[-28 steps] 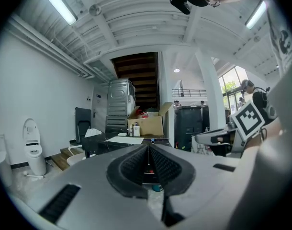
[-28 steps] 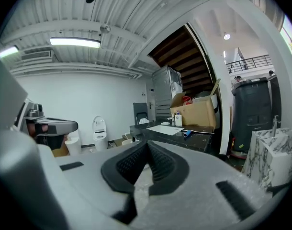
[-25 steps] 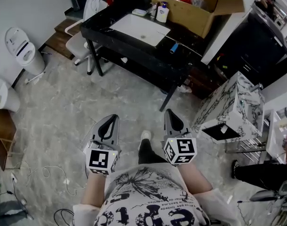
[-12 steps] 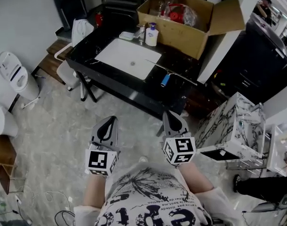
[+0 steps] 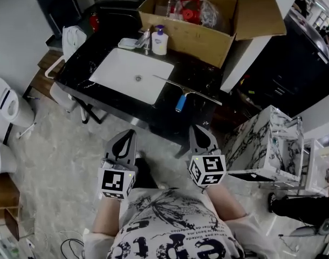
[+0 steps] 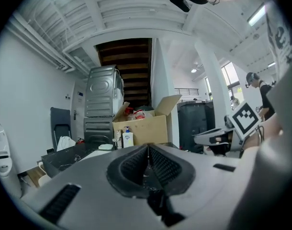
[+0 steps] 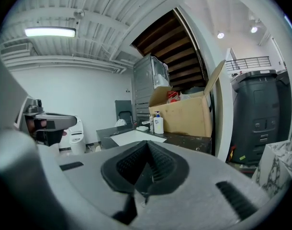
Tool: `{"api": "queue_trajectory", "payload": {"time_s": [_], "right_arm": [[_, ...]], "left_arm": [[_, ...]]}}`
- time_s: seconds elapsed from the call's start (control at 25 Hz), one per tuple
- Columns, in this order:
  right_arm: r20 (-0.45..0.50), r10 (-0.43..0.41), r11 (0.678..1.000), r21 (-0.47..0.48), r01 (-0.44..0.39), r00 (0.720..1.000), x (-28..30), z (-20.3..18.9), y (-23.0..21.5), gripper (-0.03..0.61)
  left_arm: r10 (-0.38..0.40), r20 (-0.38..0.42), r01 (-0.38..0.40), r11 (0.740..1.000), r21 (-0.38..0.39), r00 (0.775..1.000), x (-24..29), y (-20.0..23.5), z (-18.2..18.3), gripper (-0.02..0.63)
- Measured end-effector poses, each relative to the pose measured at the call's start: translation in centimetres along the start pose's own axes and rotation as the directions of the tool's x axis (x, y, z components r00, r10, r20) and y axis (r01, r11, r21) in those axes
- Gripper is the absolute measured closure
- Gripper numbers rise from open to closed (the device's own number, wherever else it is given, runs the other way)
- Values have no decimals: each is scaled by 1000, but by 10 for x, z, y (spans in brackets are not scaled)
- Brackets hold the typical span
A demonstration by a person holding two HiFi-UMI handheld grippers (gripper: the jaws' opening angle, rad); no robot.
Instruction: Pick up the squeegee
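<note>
two grippers were empty: the left gripper (image 5: 128, 136) and right gripper (image 5: 197, 130) had jaws closed together. the squeegee (image 5: 180, 100) lay on the black counter (image 5: 86, 58), beside the white sink (image 5: 127, 75).

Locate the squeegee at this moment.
Head view: the squeegee lies on the black counter, just right of the white sink, before the cardboard box.

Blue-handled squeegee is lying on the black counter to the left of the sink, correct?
Not quite. The head view shows the squeegee to the right of the sink, not the left. It is blue-handled and it does lie on the black counter.
</note>
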State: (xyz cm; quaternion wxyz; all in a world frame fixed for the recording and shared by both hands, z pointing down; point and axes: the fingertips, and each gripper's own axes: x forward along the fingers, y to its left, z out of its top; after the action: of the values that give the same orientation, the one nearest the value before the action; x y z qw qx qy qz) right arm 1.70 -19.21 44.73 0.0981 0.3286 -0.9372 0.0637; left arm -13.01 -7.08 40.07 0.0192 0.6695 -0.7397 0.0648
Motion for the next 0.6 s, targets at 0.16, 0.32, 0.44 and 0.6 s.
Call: {"api": "queue_trajectory", "payload": {"time_s": [0.16, 0.32, 0.44, 0.6], "right_arm": [[-10, -61, 998, 19, 61, 998, 36, 4, -22, 586], [-21, -161, 986, 50, 162, 987, 69, 11, -47, 586], [-36, -232, 970, 70, 234, 972, 93, 18, -61, 586], [-78, -317, 942, 91, 324, 945, 124, 20, -76, 586]], "left_arm": [[-65, 5, 65, 998, 5, 998, 54, 19, 0, 601], [-169, 9, 168, 985, 22, 986, 112, 34, 8, 601], [-240, 13, 239, 971, 25, 971, 152, 49, 20, 601], [-329, 21, 328, 944, 35, 944, 202, 69, 22, 601]]}}
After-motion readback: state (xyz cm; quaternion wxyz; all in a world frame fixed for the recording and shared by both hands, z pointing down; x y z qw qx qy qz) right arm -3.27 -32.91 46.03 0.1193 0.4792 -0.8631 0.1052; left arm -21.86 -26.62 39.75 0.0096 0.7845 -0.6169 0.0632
